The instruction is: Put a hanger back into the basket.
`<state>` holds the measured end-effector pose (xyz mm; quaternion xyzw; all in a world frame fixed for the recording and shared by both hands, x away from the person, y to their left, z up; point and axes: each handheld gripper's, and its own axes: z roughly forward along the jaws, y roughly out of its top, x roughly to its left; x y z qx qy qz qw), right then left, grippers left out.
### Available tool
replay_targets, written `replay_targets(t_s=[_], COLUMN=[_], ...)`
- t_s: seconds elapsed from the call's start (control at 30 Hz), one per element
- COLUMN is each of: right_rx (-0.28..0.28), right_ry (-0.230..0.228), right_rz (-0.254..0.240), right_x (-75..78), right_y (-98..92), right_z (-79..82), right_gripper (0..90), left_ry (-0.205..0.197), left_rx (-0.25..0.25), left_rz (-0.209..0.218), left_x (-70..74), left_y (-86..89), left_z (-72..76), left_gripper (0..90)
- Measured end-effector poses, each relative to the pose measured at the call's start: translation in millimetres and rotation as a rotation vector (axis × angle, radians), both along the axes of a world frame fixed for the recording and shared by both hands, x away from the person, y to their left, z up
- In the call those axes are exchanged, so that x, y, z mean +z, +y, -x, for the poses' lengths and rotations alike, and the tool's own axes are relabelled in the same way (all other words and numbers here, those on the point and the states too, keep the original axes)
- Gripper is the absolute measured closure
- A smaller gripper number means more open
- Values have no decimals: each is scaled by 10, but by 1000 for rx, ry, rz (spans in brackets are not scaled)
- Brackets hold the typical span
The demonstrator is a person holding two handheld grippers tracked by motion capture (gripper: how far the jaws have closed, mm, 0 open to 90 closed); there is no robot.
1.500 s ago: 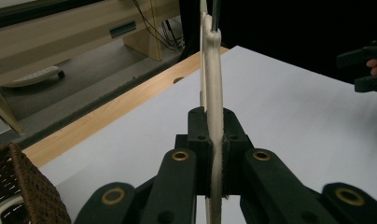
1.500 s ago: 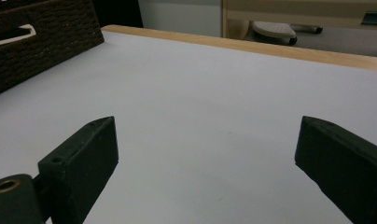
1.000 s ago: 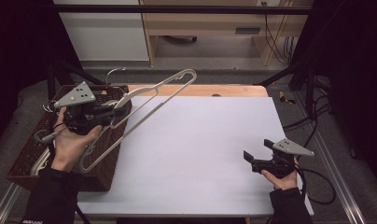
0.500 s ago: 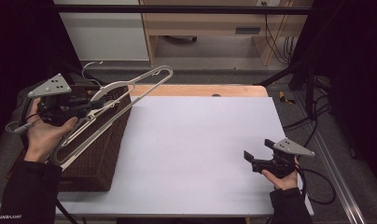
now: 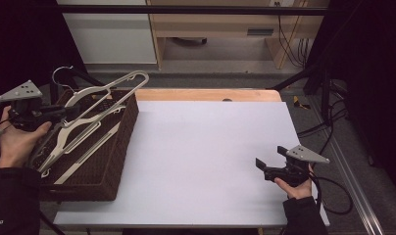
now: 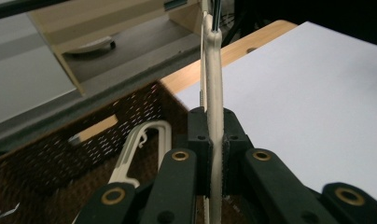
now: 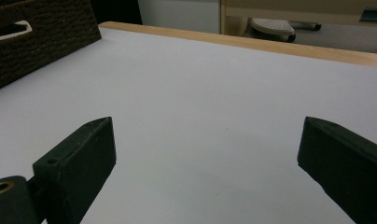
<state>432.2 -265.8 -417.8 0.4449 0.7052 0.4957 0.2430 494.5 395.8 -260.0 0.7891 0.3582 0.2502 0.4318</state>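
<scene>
My left gripper [image 5: 68,113] is at the far left, over the dark wicker basket [image 5: 118,161]. It is shut on a cream hanger [image 5: 118,84], which slants up and to the right past the basket's far rim. In the left gripper view the jaws pinch the cream hanger [image 6: 213,93] edge-on, with the left gripper [image 6: 213,126] above the wicker basket [image 6: 46,154]. Further cream hangers [image 5: 83,142] lie inside the basket. Near the table's front right my right gripper [image 5: 269,157] stands open and holds nothing. In its own view the right gripper [image 7: 205,140] has its jaws wide apart over the white tabletop [image 7: 200,88].
The white tabletop [image 5: 206,147] has a wooden strip [image 5: 206,94] along its far edge. A second hanger [image 6: 140,144] rests in the basket under my left jaws. Cables [image 5: 328,127] trail off the table's right side. A wooden cabinet [image 5: 210,29] stands behind the table.
My left gripper has carried the hanger leftward and lower, from above the table's left edge to over the basket. The right gripper has stayed put.
</scene>
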Motion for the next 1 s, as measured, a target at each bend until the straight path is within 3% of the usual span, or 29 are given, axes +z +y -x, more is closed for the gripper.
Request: replay_targets(t_s=[0.13, 0.4, 0.47, 0.67, 0.9, 1.0], right_rx=[-2, 1, 5, 2, 3, 4], right_ry=[3, -2, -2, 2, 2, 3], right_rz=[1, 2, 4, 7, 7, 8], right_x=[-4, -8, -9, -13, -14, -13], right_y=[2, 4, 1, 7, 10, 13], right_z=[-1, -7, -5, -8, -8, -6], right_gripper=[48, 48, 48, 48, 49, 49], left_ry=[27, 68, 68, 116, 187, 207], left_rx=[38, 86, 90, 84, 94, 113], left_rz=[1, -41, -26, -77, -74, -41], left_x=[-102, -325, -360, -502, -801, -932], left_y=[147, 334, 365, 314, 256, 272], left_z=[-45, -80, -84, -141, -198, -213], left_gripper=[857, 856, 857, 856, 855, 855])
